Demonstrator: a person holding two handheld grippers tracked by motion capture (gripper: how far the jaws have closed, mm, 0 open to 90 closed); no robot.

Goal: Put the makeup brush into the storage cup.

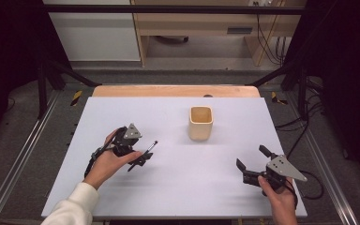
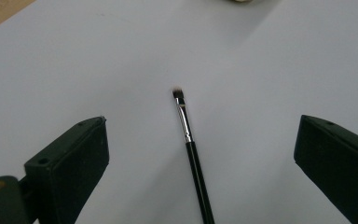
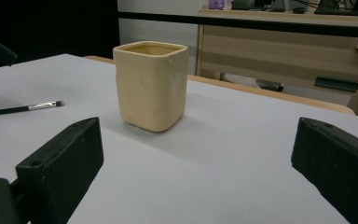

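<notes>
One brush flat on white board, between wide-spread jaws of left gripper. One beige cup upright. Right gripper jaws wide, empty.

The high view looks forward and down from above the near edge of the counter, taking in its whole top. The left gripper view sits low and close over a brush, facing the far edge. The right gripper view skims the top toward a cup, sharing that brush.
</notes>
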